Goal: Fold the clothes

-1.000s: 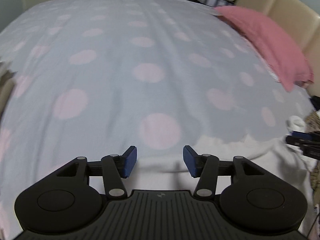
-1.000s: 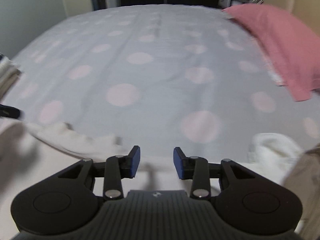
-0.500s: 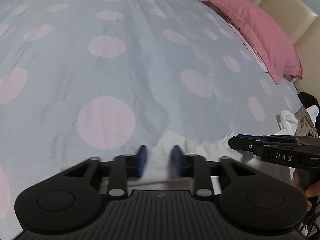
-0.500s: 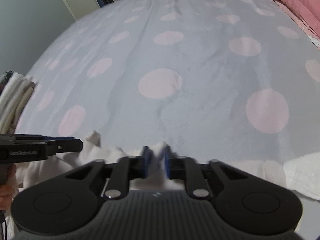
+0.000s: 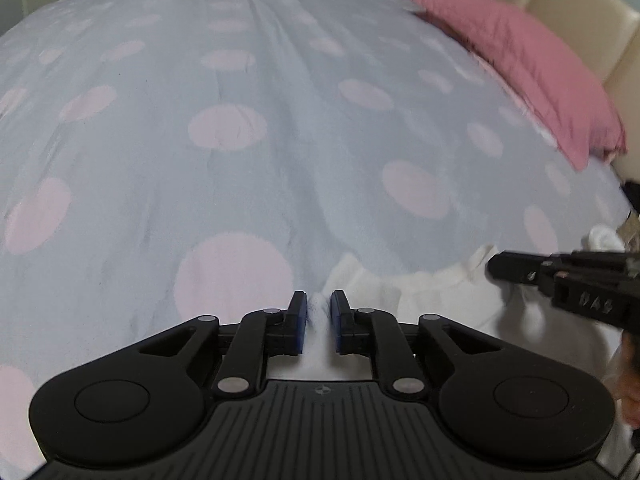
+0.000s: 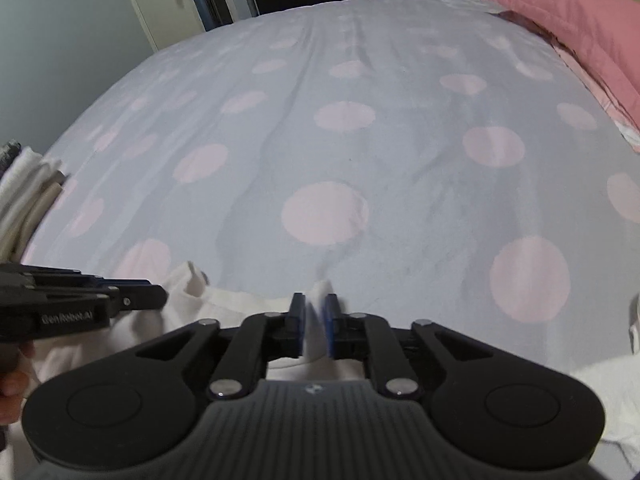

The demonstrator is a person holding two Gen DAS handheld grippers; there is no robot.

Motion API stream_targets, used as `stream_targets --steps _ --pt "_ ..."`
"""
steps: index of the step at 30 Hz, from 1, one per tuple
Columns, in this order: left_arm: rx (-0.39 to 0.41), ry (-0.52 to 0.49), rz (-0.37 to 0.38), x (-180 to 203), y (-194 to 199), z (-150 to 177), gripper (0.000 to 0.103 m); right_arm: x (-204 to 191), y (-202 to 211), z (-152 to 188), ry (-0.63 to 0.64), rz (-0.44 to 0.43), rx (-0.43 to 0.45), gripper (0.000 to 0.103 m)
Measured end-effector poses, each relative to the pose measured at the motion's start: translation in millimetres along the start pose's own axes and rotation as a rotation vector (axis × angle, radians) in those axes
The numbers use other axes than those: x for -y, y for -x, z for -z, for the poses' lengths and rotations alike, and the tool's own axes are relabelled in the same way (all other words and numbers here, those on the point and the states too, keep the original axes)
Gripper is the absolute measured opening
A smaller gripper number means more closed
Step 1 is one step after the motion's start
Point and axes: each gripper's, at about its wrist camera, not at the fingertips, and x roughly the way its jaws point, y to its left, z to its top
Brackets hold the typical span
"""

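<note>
Grippers pinching white garment edge, both sides.
Left gripper (image 5: pixel 319 316) and right gripper (image 6: pixel 314 316) each clamp a tuft of white garment (image 5: pixel 420 296) at near bed edge; jaws just eased slightly. Soft, light, floppy; hold corners. Dotted bedspread (image 5: pixel 280 120) beyond.

Ahead of the matt black plastic left gripper (image 5: pixel 319 312) lie fluffy white cloth garment (image 5: pixel 420 296) and soft, pink-dotted pale-blue fabric bedspread (image 5: pixel 280 120).

Left gripper (image 5: pixel 319 322) jaws pinch white garment (image 5: pixel 420 292) on bedspread (image 5: pixel 280 120).
</note>
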Motion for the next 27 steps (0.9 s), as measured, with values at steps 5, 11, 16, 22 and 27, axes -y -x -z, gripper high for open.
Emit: stream_targets --steps 5,11,16,22,27 --pt "0.041 0.007 -0.021 -15.5 40.9 7.8 0.024 10.2 35.1 -0.6 0.009 0.021 0.013 0.031" --pt "0.081 -0.019 -0.088 -30.8 110.8 24.9 0.025 37.8 110.2 14.5 -0.016 0.048 0.027 0.034" --pt "0.077 -0.017 -0.162 -43.9 164.6 54.7 0.025 71.2 175.7 49.2 -0.072 0.130 0.017 0.042" --pt "0.068 0.022 -0.182 -53.8 209.3 97.9 0.025 116.9 235.8 111.0 -0.191 0.231 0.011 0.041" --pt "0.040 0.087 -0.179 -58.0 221.5 127.1 0.027 132.3 248.2 161.6 -0.258 0.256 -0.051 0.041"
